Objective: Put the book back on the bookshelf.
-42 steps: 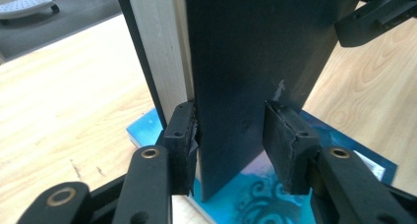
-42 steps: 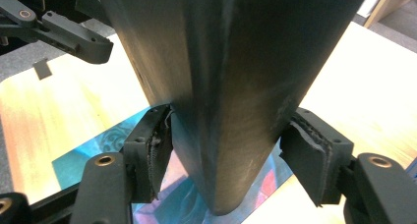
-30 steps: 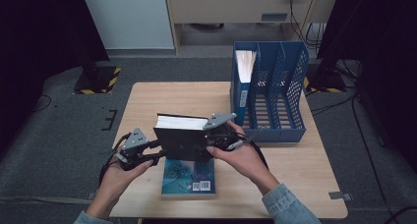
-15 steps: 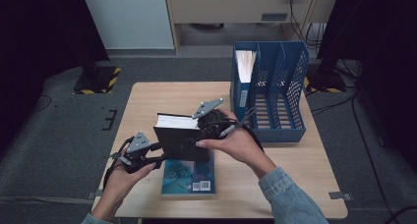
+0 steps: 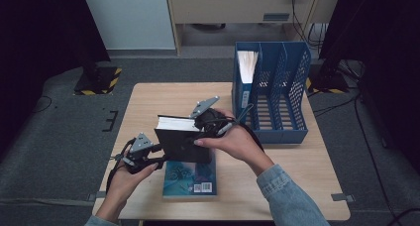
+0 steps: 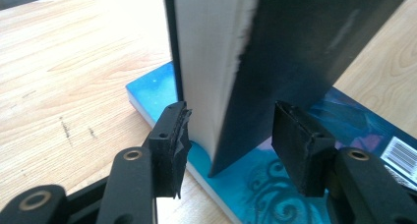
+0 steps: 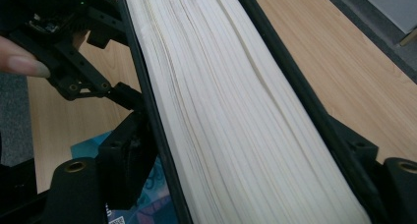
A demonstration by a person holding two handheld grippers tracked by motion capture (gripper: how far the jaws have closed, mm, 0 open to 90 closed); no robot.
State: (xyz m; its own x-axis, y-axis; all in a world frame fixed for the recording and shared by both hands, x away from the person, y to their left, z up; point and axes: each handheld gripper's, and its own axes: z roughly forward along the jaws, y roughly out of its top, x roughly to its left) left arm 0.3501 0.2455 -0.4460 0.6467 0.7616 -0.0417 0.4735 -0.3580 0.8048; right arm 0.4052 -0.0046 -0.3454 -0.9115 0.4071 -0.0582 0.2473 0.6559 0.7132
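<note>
1. The setting looks like a lab or studio arranged for recording, not a home.
2. A small pale wooden table (image 5: 148, 102) stands alone on grey carpet (image 5: 64, 137).
3. Black drapes (image 5: 44, 32) hang at both sides, and black stand bases marked with yellow-and-black hazard tape (image 5: 96, 82) rest on the floor.
4. Loose cables (image 5: 366, 137) trail across the carpet.
5. A blue 3-slot file rack (image 5: 277, 87) and books on the table add an office touch.
</note>
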